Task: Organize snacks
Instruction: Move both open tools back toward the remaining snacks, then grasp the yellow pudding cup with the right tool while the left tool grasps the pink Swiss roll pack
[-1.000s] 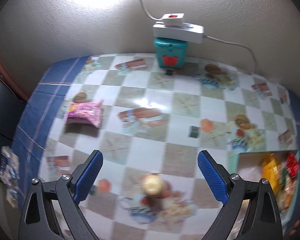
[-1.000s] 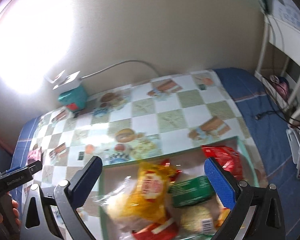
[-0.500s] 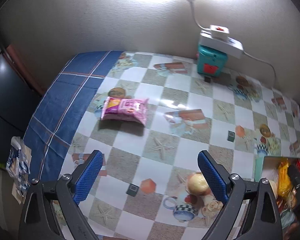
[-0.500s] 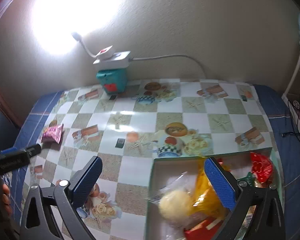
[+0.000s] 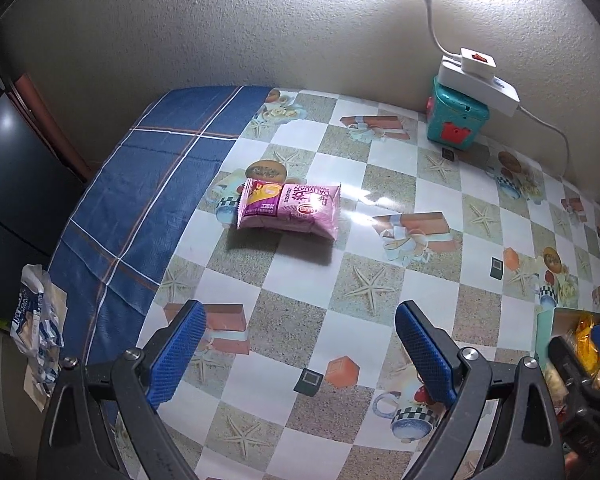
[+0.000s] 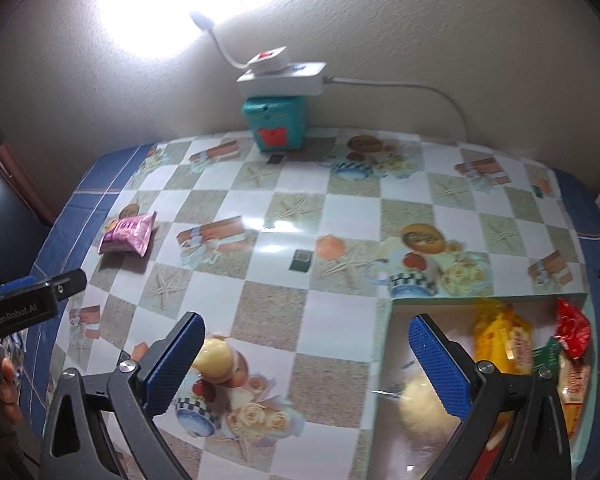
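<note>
Left wrist view first: the left gripper (image 5: 296, 354) hangs over the table (image 5: 300, 280) with its blue pads spread wide and nothing between them. Beyond it a pink snack packet (image 5: 289, 210) lies flat near the table's left edge, where the checked cloth meets the blue one. At the back edge, against the wall, a teal box (image 5: 456, 120) carries a white power strip (image 5: 480, 84).

From the right wrist, the right gripper (image 6: 306, 364) is likewise spread and empty, poised over the near left corner of the snack box (image 6: 384, 344), which sits at the table's near right and holds a yellow packet (image 6: 500, 344) and a red one (image 6: 572, 328).
</note>
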Tool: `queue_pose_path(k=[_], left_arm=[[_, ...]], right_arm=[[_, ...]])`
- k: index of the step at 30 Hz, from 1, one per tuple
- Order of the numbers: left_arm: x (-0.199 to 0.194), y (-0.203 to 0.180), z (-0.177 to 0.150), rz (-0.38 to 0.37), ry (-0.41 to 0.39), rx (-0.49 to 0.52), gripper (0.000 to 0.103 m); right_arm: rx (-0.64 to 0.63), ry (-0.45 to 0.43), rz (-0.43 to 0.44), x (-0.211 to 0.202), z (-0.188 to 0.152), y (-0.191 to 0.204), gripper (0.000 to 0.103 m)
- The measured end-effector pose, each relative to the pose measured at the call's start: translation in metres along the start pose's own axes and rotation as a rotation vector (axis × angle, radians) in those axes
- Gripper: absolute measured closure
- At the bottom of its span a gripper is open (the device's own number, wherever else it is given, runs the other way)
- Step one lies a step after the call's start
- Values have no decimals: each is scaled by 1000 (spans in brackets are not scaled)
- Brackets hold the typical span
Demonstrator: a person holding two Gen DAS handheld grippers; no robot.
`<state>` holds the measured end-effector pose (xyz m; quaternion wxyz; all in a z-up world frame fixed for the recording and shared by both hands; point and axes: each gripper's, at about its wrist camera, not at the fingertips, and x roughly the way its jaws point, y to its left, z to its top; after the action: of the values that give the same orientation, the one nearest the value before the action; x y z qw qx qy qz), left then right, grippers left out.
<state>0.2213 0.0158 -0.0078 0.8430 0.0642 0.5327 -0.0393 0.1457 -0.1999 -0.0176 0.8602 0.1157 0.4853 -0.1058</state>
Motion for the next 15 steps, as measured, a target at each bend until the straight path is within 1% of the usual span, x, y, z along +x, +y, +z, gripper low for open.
queue_pose_path(k=[5,11,15], left_arm=[[9,4,-2,-18,18,-7,7],[28,12,-5,2,59,-8,7],[42,21,-8,-9,91,-34,7]], right_arm=[[-21,37,-2,15,-5,10,0],[-31,77,-7,31,-10,20,0],[-67,104,8,43,-17,34,0]])
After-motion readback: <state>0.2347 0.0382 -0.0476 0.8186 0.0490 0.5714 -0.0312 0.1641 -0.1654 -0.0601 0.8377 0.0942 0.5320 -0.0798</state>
